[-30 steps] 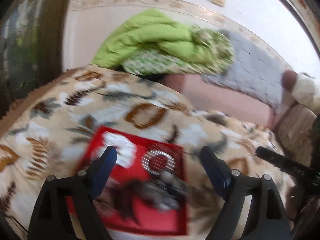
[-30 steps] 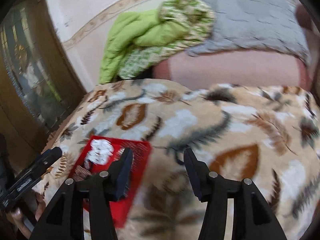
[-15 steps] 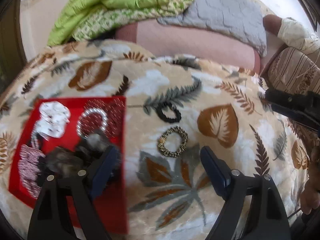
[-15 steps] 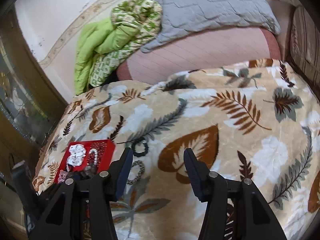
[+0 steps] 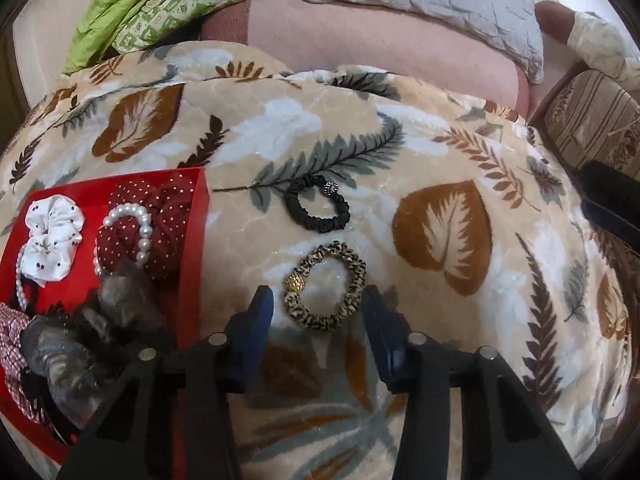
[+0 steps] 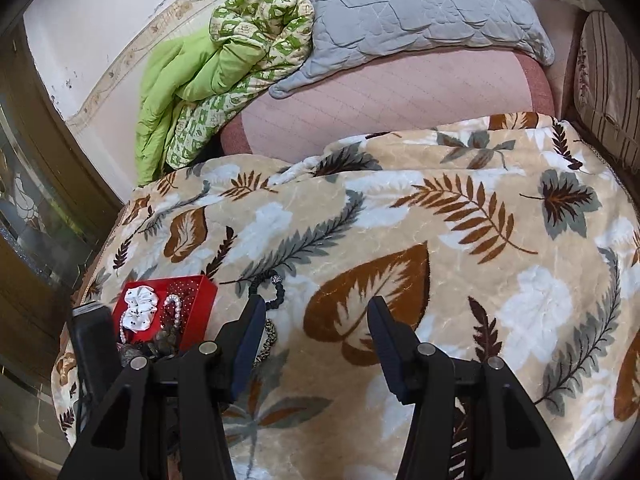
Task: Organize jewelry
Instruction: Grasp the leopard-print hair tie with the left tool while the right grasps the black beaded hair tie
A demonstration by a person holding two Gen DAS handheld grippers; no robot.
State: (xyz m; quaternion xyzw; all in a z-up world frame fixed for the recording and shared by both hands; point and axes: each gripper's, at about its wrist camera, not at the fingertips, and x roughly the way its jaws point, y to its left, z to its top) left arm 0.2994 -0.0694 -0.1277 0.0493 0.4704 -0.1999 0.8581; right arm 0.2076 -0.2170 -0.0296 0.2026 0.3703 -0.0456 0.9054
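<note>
A leopard-print hair band [image 5: 326,288] lies on the leaf-pattern blanket [image 5: 440,232]. My left gripper [image 5: 318,302] is open, its blue fingers on either side of the band's near half, just above it. A black hair band [image 5: 318,209] with a small bead lies just beyond. A red tray [image 5: 192,240] at the left holds a white scrunchie [image 5: 50,236], a red dotted scrunchie [image 5: 168,220], a pearl band [image 5: 140,228] and dark pieces. My right gripper [image 6: 316,312] is open and empty above the blanket, right of the red tray [image 6: 200,300].
A green quilt [image 6: 208,76] and a grey pillow [image 6: 400,4] lie on a pink mattress [image 6: 384,96] behind the blanket. A wooden door [image 6: 36,200] stands at the left. A striped cushion [image 6: 608,80] is at the right edge.
Both views swung right and down from the tray. My left gripper moved forward over the leopard-print band, which now sits between its fingers. Both grippers stayed open.
</note>
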